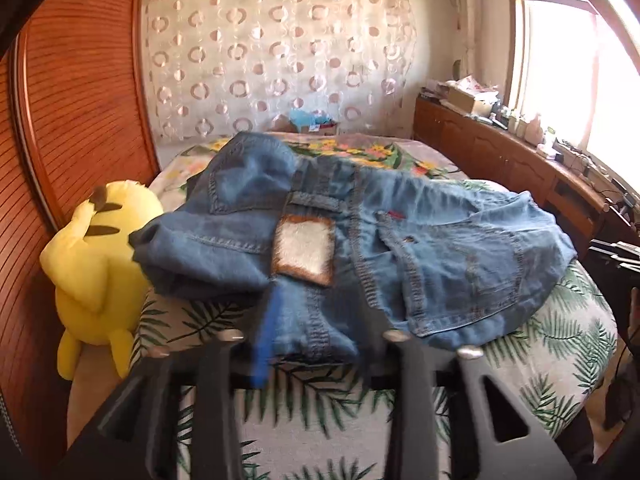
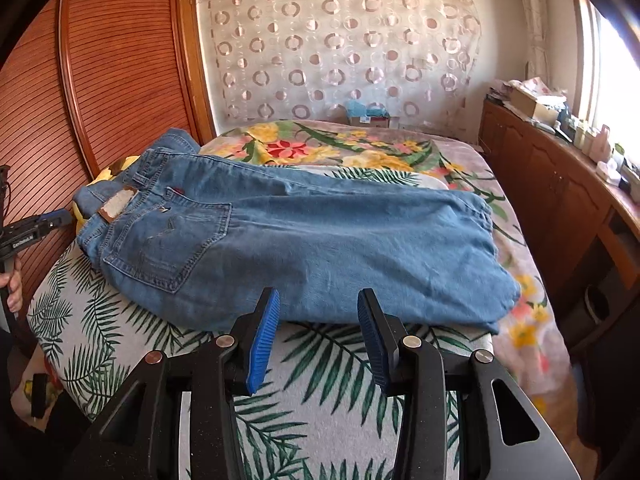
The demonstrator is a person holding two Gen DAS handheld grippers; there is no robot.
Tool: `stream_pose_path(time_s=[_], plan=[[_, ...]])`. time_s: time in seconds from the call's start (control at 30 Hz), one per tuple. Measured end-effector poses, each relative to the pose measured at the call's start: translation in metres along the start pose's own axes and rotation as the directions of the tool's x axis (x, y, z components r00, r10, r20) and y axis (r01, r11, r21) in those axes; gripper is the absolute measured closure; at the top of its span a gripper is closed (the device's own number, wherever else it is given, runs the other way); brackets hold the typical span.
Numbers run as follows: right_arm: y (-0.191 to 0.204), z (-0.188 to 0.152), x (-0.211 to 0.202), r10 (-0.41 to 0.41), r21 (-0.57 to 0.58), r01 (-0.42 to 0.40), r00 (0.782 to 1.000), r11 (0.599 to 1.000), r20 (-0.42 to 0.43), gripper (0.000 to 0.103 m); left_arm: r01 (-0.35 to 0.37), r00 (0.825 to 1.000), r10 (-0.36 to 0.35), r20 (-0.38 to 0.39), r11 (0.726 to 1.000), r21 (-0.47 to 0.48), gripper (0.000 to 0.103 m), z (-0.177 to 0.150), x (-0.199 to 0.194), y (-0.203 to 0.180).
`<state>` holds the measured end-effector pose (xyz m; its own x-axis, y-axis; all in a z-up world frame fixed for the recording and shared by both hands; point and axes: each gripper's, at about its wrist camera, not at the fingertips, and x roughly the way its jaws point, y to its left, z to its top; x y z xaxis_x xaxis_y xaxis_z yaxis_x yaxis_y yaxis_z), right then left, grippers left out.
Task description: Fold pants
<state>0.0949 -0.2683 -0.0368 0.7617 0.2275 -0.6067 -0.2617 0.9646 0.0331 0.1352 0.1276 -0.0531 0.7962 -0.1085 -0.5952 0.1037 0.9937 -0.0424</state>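
Pants (image 2: 304, 240): blue denim jeans, lying flat across the near end of the bed (image 2: 320, 384), on a palm-leaf sheet. Folded lengthwise, back pocket (image 2: 168, 240) facing up, waistband toward the wooden wardrobe side, legs running out toward the window side. Brown-edged waist patch (image 1: 303, 249) visible at the waistband. Some denim bunched up at the waistband end, rising in a hump behind the patch.

Left gripper (image 1: 320, 336): low over the near edge of the jeans by the waistband. Fingers blurred by motion; blue pad (image 1: 266, 344) of one finger partly showing against the denim, other finger dark against the cloth. Cannot tell whether fingers are spread or pinching fabric.

Right gripper (image 2: 318, 308): just short of the near edge of the jeans, at mid-leg. Fingers spread, blue ribbed pads (image 2: 264, 340) facing each other across a clear gap, nothing between them; tips at the denim edge, contact not determinable.

Yellow plush toy (image 1: 96, 264): beside the waistband end, wedged between bed and wardrobe (image 1: 72, 120). Floral blanket (image 2: 340, 146) covering the far part of the bed. Patterned curtain (image 2: 340, 48) on the back wall. Wooden sideboard (image 2: 560, 184) under the window, cluttered on top.
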Motion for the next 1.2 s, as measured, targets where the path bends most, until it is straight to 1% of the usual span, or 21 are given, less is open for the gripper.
stream_pose_path(time_s=[0.1, 0.3, 0.33, 0.37, 0.4, 0.43, 0.67, 0.87, 0.97, 1.0, 1.03, 1.13, 1.2], plan=[[-0.005, -0.006, 0.002, -0.010, 0.019, 0.010, 1.000, 1.000, -0.004, 0.061, 0.029, 1.000, -0.029, -0.003, 0.999, 0.018, 0.054, 0.002, 0.003, -0.012], [-0.015, -0.020, 0.003, -0.020, 0.049, 0.021, 1.000, 0.999, -0.011, 0.061, 0.097, 0.994, -0.094, -0.048, 0.994, 0.059, 0.053, 0.000, 0.021, -0.049], [-0.016, -0.022, 0.003, -0.020, 0.057, 0.021, 1.000, 0.998, -0.012, 0.061, 0.109, 0.993, -0.105, -0.053, 0.992, 0.064, 0.037, -0.001, 0.023, -0.055], [-0.019, -0.024, 0.001, -0.018, 0.065, 0.019, 1.000, 0.998, -0.014, 0.061, 0.124, 0.991, -0.120, -0.056, 0.990, 0.069, 0.026, -0.002, 0.026, -0.063], [-0.022, -0.025, 0.002, -0.018, 0.070, 0.019, 1.000, 0.997, -0.016, 0.061, 0.135, 0.990, -0.132, -0.053, 0.988, 0.069, 0.018, -0.003, 0.027, -0.068], [-0.023, -0.027, 0.003, -0.020, 0.075, 0.022, 1.000, 0.997, -0.019, 0.061, 0.152, 0.988, -0.148, -0.053, 0.986, 0.073, 0.018, -0.003, 0.029, -0.076], [-0.031, -0.035, 0.008, -0.026, 0.104, 0.029, 0.999, 0.994, -0.028, 0.061, 0.204, 0.978, -0.195, -0.078, 0.970, 0.129, 0.018, -0.004, 0.038, -0.125], [-0.037, -0.038, 0.008, -0.026, 0.122, 0.030, 0.999, 0.992, -0.028, 0.061, 0.294, 0.953, -0.273, -0.129, 0.937, 0.189, 0.018, -0.005, 0.046, -0.172], [-0.039, -0.039, 0.006, -0.029, 0.130, 0.032, 0.999, 0.991, -0.024, 0.061, 0.336, 0.939, -0.307, -0.157, 0.915, 0.222, 0.026, -0.006, 0.049, -0.193], [-0.041, -0.039, 0.005, -0.027, 0.134, 0.029, 0.999, 0.991, -0.022, 0.061, 0.360, 0.930, -0.325, -0.174, 0.903, 0.235, 0.029, -0.007, 0.050, -0.203], [-0.042, -0.040, 0.005, -0.026, 0.137, 0.029, 0.999, 0.990, -0.021, 0.061, 0.374, 0.923, -0.335, -0.190, 0.896, 0.240, 0.036, -0.007, 0.053, -0.209], [-0.043, -0.043, 0.003, -0.028, 0.138, 0.030, 0.999, 0.990, -0.017, 0.061, 0.388, 0.911, -0.328, -0.250, 0.887, 0.251, 0.047, -0.010, 0.063, -0.225], [-0.044, -0.044, 0.001, -0.030, 0.141, 0.032, 0.999, 0.989, -0.016, 0.061, 0.396, 0.906, -0.324, -0.274, 0.876, 0.276, 0.048, -0.013, 0.068, -0.237]])
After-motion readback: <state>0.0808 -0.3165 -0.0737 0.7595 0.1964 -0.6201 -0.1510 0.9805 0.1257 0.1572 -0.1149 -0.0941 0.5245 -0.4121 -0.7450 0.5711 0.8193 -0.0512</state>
